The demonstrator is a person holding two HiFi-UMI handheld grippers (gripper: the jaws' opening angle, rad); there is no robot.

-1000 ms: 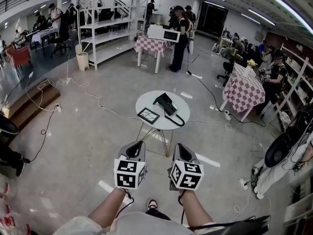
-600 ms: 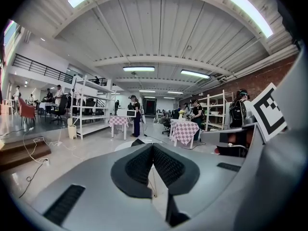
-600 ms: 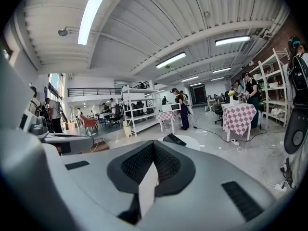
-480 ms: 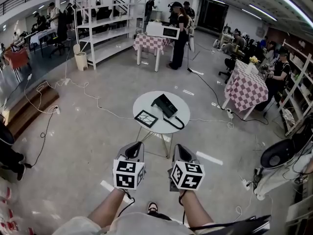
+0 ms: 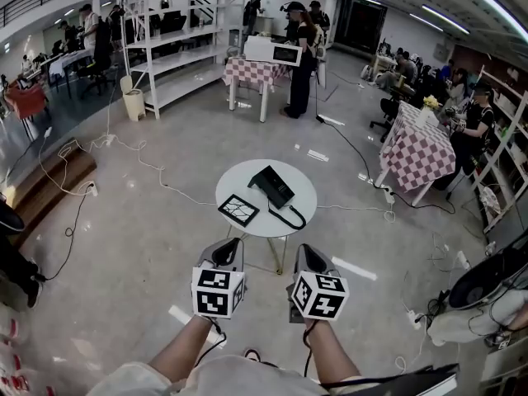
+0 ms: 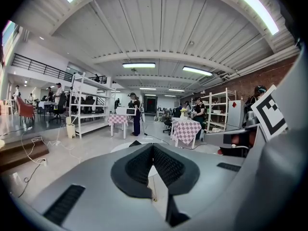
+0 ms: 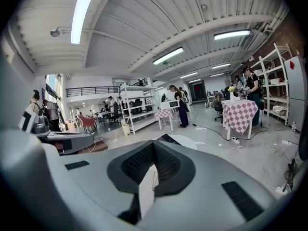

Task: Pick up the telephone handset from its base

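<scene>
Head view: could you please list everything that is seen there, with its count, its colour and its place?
Round table: one, white, middle of the floor.
Telephone: one, black, on the table, its cord curling toward the near edge.
Square marker plate: one, black, on the table, at picture left of the telephone.
Checked tables: two, pink and white, one behind the round table, one at the right.
Shelf rack: one, white, far left.
Wooden steps: one set, brown, left edge.
People: several, far around the room.
Left tongs: one, grey, shut, empty, short of the table.
Right tongs: one, grey, shut, empty, beside the left.
</scene>
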